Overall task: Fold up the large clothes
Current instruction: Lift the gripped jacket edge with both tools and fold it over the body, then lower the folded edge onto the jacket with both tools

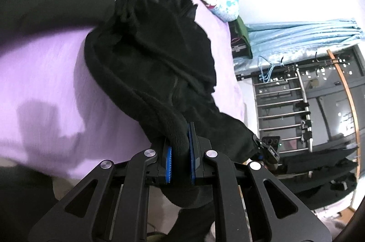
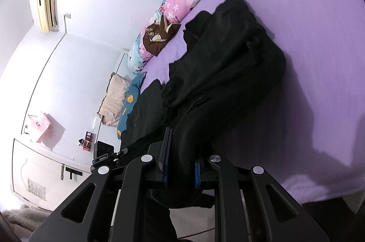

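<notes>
Garment: black fleece garment (image 1: 148, 55), bunched on the purple bed (image 1: 45, 73) near its front edge
Handling: looks soft, thick, floppy; best taken by the rolled hem
Left gripper (image 1: 180, 150): jaws nearly closed, pinching the hem
Right gripper (image 2: 181, 162): jaws narrowly parted, clamping a thick fold
Containers: none visible

A black fleecy garment (image 1: 150, 55) lies crumpled on the purple bed sheet (image 1: 57, 73), its near edge lifted clear.
</notes>
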The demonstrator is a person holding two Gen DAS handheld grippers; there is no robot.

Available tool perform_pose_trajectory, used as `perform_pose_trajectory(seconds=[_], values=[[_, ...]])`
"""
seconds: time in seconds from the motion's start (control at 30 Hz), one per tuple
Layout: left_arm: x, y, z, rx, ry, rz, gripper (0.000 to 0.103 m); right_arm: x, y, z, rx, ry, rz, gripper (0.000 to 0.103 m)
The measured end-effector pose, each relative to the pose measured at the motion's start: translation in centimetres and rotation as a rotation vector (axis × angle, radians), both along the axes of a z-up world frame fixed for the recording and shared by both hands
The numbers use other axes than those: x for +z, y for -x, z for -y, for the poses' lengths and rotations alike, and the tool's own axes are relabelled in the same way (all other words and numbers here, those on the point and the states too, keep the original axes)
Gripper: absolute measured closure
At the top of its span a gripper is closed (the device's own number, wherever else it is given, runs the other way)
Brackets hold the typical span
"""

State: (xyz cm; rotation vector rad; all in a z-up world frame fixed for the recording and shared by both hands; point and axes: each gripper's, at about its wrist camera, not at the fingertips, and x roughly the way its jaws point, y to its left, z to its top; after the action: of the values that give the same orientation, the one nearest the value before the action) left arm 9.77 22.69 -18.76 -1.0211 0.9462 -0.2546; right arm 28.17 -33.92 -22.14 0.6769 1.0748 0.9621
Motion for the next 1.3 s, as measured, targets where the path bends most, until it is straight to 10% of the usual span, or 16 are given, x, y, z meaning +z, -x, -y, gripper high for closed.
perform_pose_trajectory(seconds=[1.3], values=[[6.1,-19.0,-8.0,0.042,-0.118,0.035,0.093,7.0,-19.4,-5.4,-0.05,0.043,0.096,0.088]])
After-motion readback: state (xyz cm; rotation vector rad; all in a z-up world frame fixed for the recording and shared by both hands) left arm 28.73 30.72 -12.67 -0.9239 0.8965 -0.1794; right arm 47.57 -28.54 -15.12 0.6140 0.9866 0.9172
